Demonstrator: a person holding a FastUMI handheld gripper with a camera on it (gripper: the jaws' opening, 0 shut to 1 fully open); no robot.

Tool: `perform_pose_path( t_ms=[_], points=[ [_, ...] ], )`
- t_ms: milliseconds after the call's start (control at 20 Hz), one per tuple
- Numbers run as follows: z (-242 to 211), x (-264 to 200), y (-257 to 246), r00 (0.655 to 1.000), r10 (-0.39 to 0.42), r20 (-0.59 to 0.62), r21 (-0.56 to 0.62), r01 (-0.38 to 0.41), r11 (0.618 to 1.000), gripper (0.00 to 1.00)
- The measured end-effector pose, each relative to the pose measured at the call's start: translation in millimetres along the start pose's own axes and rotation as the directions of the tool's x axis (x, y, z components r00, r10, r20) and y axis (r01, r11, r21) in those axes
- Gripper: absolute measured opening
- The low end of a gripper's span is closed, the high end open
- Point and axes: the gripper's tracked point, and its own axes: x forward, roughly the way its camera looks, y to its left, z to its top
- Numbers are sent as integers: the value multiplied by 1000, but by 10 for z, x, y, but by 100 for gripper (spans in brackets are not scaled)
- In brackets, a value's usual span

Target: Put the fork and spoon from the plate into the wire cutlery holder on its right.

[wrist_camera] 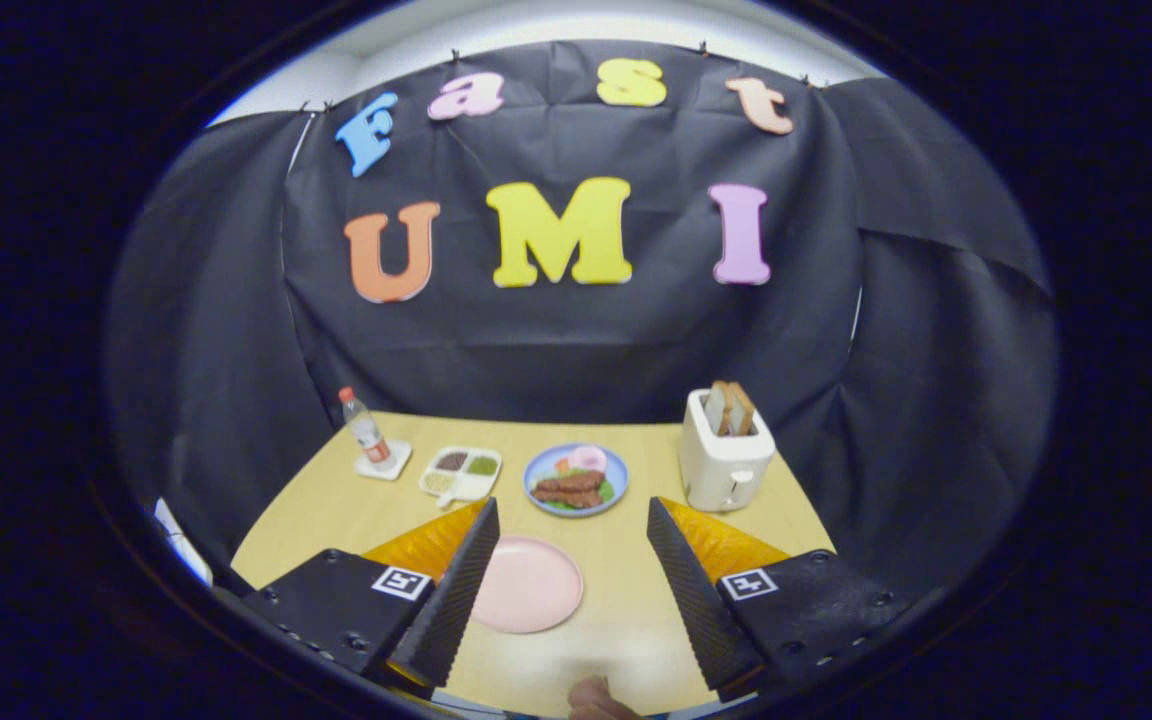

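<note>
The claw (571, 508) is spread wide with nothing in it, both fingers hanging over the table (626, 600). Down at 6 o'clock, right by the base of the fingers, a bit of the person's finger (596, 700) pokes in.

Between the fingers sits a pink plate (526, 585), closer to the left one, its edge tucked under that finger. Here's the catch: the part of the plate in view looks bare, so where the fork and spoon actually lie can't be told. Same for which way they point or how their long axis runs.

As a guess, cutlery like that would be light, stiff and a bit slippery, and thin enough to sit flat and be annoying to pinch. Best bet is probably grabbing across the handle near the middle, so it doesn't swing.

Further out, straight at 12 o'clock past the fingertips, there's a blue plate (528, 478) with food on it. At 11 o'clock a divided tray (436, 490), and at 10 o'clock a bottle (364, 428) on a coaster (383, 462). At 2 o'clock stands a toaster (721, 470) with bread (729, 407) sticking up. Where the wire holder is can't be told either.
</note>
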Motion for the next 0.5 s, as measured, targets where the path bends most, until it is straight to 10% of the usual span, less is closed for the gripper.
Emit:
perform_pose_path(
  t_ms=[500],
  points=[
    [492, -660, 138, 944, -105, 313, -23, 118, 993, 95]
  ],
)
